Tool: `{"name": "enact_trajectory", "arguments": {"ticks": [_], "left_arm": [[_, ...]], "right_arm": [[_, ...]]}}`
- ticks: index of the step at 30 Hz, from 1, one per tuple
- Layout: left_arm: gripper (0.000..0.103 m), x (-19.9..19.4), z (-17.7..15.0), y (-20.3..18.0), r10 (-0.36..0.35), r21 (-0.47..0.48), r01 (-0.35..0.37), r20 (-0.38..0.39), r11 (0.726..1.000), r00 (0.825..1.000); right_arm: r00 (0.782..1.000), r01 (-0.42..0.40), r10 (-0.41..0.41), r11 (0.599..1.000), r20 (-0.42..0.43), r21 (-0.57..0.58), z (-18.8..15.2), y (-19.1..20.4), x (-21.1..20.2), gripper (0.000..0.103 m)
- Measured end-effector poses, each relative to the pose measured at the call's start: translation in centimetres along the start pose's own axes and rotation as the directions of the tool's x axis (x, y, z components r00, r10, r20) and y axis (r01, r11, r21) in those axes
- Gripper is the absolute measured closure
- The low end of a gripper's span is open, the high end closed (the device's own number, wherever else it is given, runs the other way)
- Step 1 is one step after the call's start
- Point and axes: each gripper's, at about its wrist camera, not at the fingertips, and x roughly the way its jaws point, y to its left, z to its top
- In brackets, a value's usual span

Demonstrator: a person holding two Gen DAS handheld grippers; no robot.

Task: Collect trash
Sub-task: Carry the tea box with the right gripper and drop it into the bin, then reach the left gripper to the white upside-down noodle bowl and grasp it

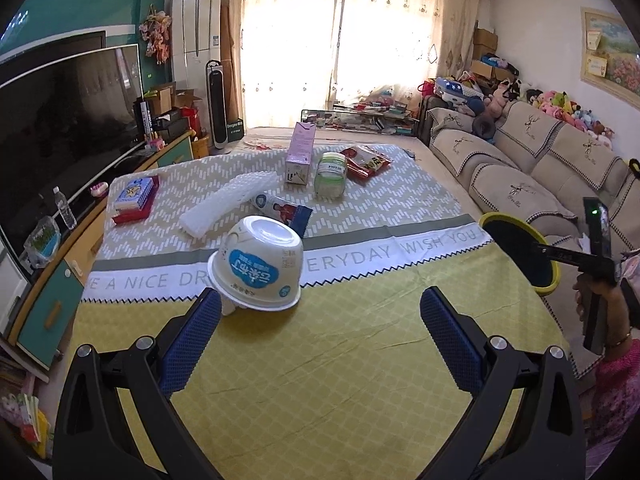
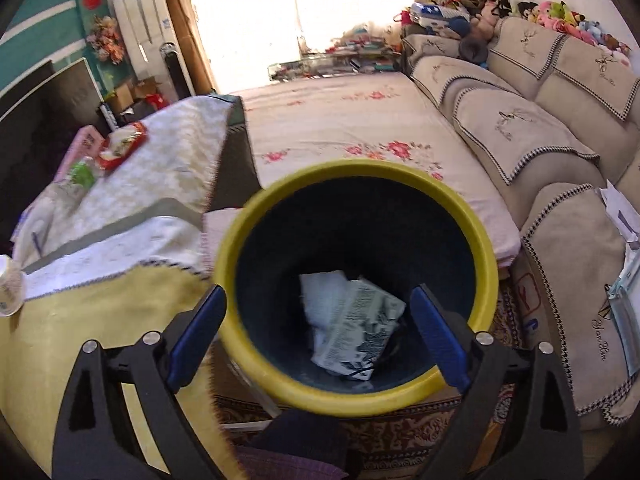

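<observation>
Room: living room with bright curtained window at the back, TV (image 1: 60, 120) on the left wall, sofa (image 1: 532, 164) with plush toys on the right.
Table: yellow cloth (image 1: 320, 360) with a white band printed "...E A NICE DR... EVERYDAY WISH YOU...".
Book (image 1: 134, 196): blue cover, far left of the table; title too small to read.
Foam sheet (image 1: 228, 204): white, lying slantwise right of the book.
Wrapper (image 1: 286, 210): blue and white, just behind the bowl.
Bowl (image 1: 258, 266): white noodle bowl, upside down on the printed band, blue label in Chinese characters, also inverted.
Carton (image 1: 301, 156): pink, upright, mid-table at the back.
Jar (image 1: 330, 174): clear, green label, just right of the carton; print unreadable.
Red packet (image 1: 366, 160): flat, right of the jar.
Left gripper (image 1: 320, 312): jaws wide apart, empty, low over the yellow cloth; left pad close beside the bowl's rim, contact unclear.
Bin (image 2: 356, 396): yellow rim, dark inside, off the table's right edge beside the sofa.
Printed pack (image 2: 356, 320): crumpled, white and grey, lying at the bottom of the bin.
Right gripper (image 2: 318, 312): above the bin mouth, jaws spread wide, nothing between the pads.
</observation>
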Motion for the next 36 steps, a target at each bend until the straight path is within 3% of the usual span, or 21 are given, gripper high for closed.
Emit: {"name": "enact_trajectory", "arguments": {"ticks": [3, 9, 14, 22, 36], "left_arm": [[0.005, 1.3, 0.8, 0.8, 0.028, 0.053, -0.027, -0.009, 0.998, 1.000], [0.005, 4.6, 2.3, 1.8, -0.020, 0.150, 0.026, -0.039, 0.988, 0.999], [0.005, 7.8, 3.0, 2.7, -0.070, 0.152, 0.082, -0.084, 0.985, 0.994], [0.005, 10.7, 2.9, 2.5, -0.004, 0.238, 0.026, -0.094, 0.971, 0.996], [0.007, 11.6, 3.3, 2.9, 0.049, 0.298, -0.025, -0.072, 0.954, 0.996]], "right_arm": [[0.999, -0.038, 0.039, 0.999, 0.023, -0.019, -0.8, 1.2, -1.6, 0.013], [0.991, -0.124, 0.125, 0.992, 0.039, -0.025, -2.4, 3.5, -3.5, 0.012], [0.985, -0.166, 0.168, 0.985, 0.030, -0.040, -3.3, 5.0, -4.1, 0.011], [0.984, -0.175, 0.176, 0.984, 0.008, -0.035, -3.9, 5.9, -3.8, 0.011], [0.981, -0.193, 0.192, 0.981, -0.018, -0.033, -4.3, 6.4, -3.0, 0.011]]}}
